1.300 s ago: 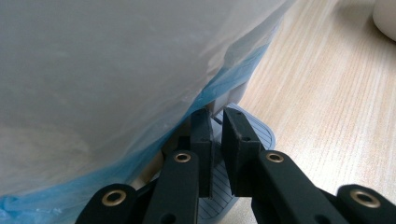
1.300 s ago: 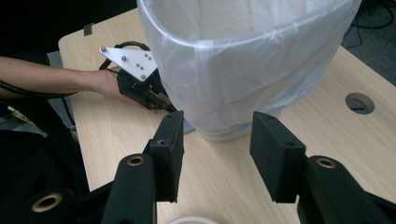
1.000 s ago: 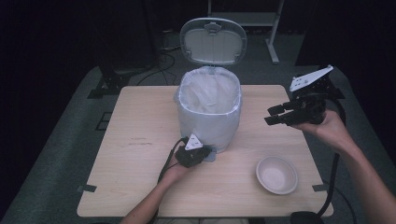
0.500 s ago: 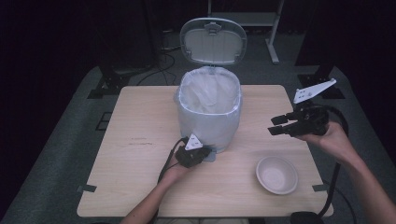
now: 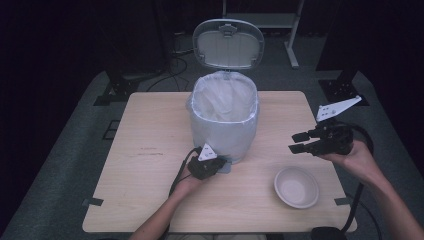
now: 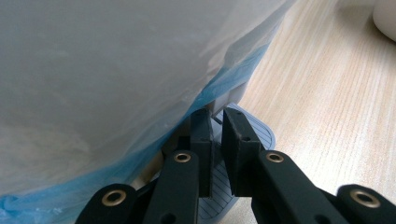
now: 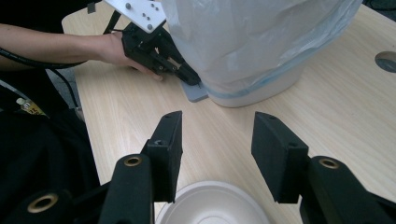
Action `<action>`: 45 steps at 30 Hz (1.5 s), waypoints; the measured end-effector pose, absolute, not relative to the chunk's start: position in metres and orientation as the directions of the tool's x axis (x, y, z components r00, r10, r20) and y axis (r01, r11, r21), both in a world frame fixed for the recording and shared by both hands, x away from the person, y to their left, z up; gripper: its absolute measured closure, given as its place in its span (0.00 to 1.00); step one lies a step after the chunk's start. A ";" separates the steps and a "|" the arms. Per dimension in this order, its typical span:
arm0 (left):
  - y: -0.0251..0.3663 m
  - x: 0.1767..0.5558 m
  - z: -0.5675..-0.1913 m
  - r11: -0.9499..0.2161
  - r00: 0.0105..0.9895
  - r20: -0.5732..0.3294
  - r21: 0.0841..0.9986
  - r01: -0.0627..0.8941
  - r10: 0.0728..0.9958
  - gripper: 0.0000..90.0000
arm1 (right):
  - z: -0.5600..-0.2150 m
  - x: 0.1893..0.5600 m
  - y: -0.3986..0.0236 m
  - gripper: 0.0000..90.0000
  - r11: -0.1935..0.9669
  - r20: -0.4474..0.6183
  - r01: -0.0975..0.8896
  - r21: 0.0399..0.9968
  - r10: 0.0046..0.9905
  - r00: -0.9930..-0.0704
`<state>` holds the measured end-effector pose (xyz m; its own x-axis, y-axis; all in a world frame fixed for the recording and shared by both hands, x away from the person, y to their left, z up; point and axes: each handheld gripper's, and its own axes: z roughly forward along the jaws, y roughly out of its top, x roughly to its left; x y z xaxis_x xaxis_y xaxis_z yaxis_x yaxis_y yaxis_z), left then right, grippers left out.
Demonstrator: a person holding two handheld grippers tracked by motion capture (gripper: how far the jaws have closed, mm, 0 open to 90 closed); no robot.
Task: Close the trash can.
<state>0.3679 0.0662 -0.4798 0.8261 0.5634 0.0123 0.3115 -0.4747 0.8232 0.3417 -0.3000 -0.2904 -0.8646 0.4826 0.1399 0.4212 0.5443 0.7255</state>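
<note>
A white pedal bin (image 5: 224,120) lined with a pale plastic bag (image 6: 116,70) stands mid-table, its lid (image 5: 228,44) raised. My left gripper (image 5: 218,163) is shut, and its tips rest on the grey ribbed pedal (image 6: 261,133) at the bin's foot. The right gripper view shows that same gripper (image 7: 194,79) on the pedal (image 7: 196,92). My right gripper (image 5: 296,142) hovers at the table's right side, open, with nothing between its fingers. It points toward the bin (image 7: 252,42). Just below it sits an empty white bowl (image 5: 296,186), whose rim (image 7: 212,205) lies under the jaws.
The wooden table (image 5: 150,150) has bare room on its left half and behind the bin. A round hole (image 7: 386,60) is cut in the tabletop beyond the bin. Dark floor with cables and stand legs surrounds the table.
My right gripper has sunk toward the table, closer to the bowl, still open. The left gripper stays on the pedal and the lid stays up.
</note>
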 end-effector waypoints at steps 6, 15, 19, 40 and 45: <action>0.066 0.368 -0.480 -0.474 0.826 0.012 0.823 0.312 0.563 0.92 | -0.298 0.337 -0.304 0.58 0.540 0.141 0.425 0.726 0.488 -0.861; 0.066 0.368 -0.480 -0.475 0.826 0.012 0.823 0.312 0.563 0.92 | -0.315 0.333 -0.314 0.58 0.540 0.139 0.442 0.716 0.510 -0.849; 0.066 0.368 -0.480 -0.474 0.826 0.011 0.823 0.312 0.563 0.92 | -0.323 0.332 -0.317 0.58 0.543 0.137 0.450 0.709 0.519 -0.844; 0.066 0.368 -0.480 -0.475 0.827 0.011 0.823 0.311 0.562 0.92 | -0.370 0.336 -0.337 0.59 0.542 0.144 0.498 0.677 0.566 -0.812; 0.066 0.368 -0.480 -0.474 0.827 0.011 0.823 0.312 0.562 0.92 | -0.382 0.339 -0.339 0.59 0.548 0.142 0.513 0.661 0.580 -0.803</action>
